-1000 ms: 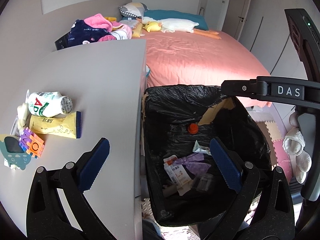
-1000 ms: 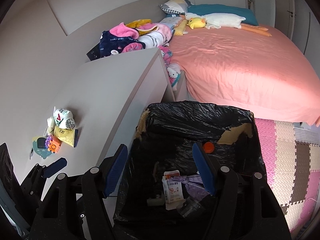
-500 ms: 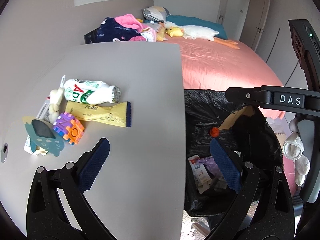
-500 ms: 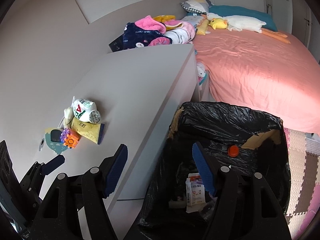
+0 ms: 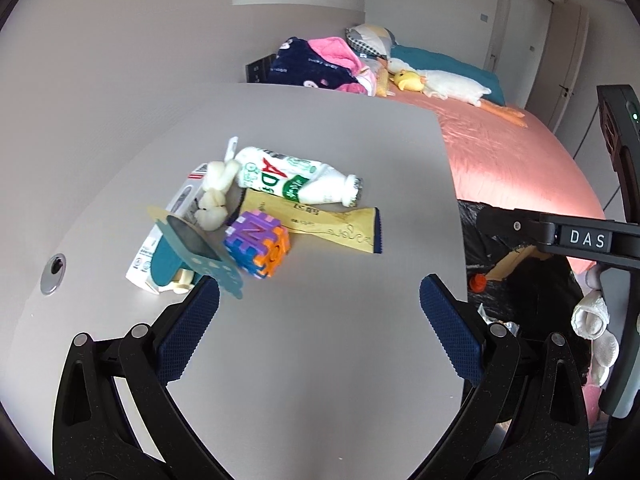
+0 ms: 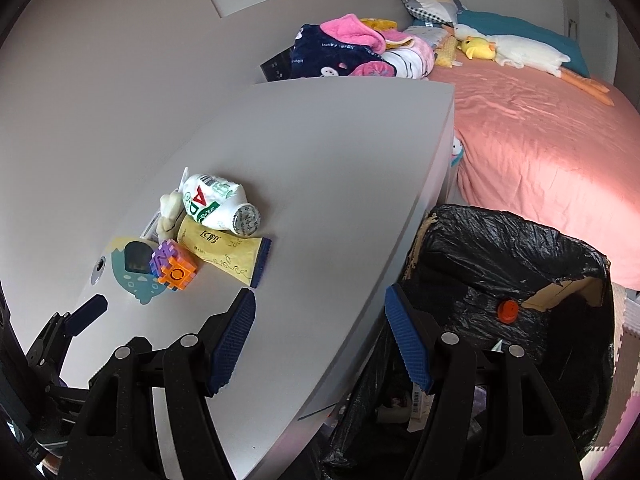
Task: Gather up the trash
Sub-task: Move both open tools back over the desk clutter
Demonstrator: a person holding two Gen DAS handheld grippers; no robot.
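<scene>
Two hand-held grippers, left and right, spread empty; we hover over worktop, facing bottle beside bin.

**A bedroom in daylight**

Plain pale walls close in a bedroom. A grey desk stands against one wall, its far end beside a bed under a smooth pink sheet — bright light falls across the sheet. Pillows and folded clothes pile up at the head. Pale doors stand beyond. Pink and cream foam mats cover the floor.
</scene>
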